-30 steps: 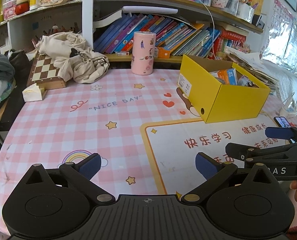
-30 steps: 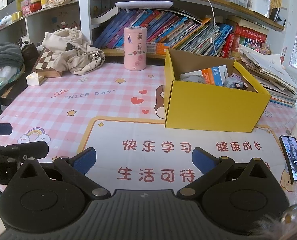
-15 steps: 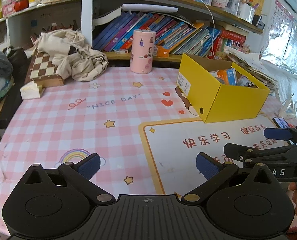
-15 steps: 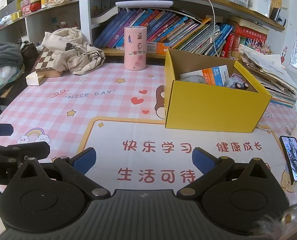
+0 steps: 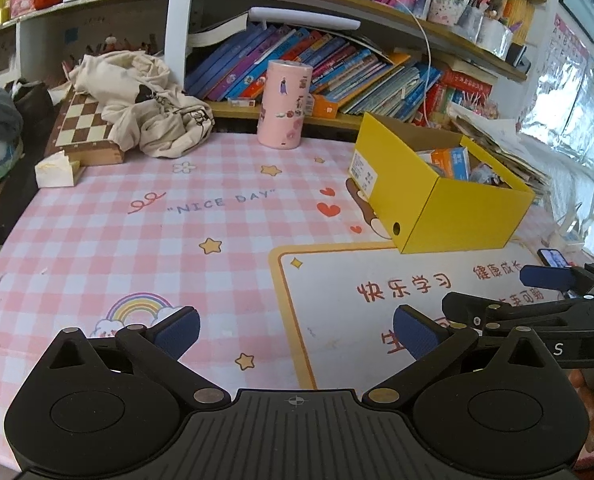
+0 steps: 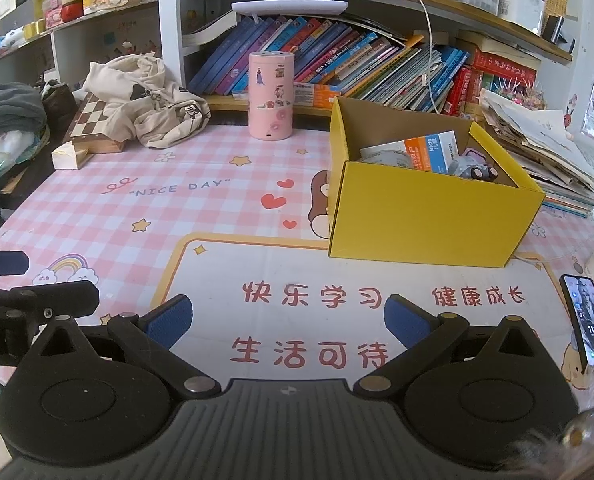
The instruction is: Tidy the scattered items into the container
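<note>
1. Yellow cardboard box (image 6: 429,216) sits open-topped on the pink checked table mat (image 6: 201,208), right of centre, its near wall touching the white printed panel of the mat.
2. Inside the box: an orange-and-blue carton (image 6: 425,156) leaning against the back, and a small grey toy car (image 6: 475,168) in the right corner. Other contents too hidden to identify.
3. Right gripper (image 6: 288,318) low over the white panel, well short of the box; jaws spread wide, nothing between the blue pads.
4. Left gripper (image 5: 295,328) low over the mat's near edge, left of the other gripper; jaws likewise wide apart and empty.
5. Phone (image 6: 587,320) lies face up, screen lit, at the mat's right edge.
6. Pink cylinder (image 6: 271,96) stands upright behind the box, at the shelf base.
7. Far left: chessboard (image 5: 83,126) with a beige cloth bag (image 5: 145,104) heaped on it.
8. Leaning books (image 6: 337,64) fill the shelf behind.
</note>
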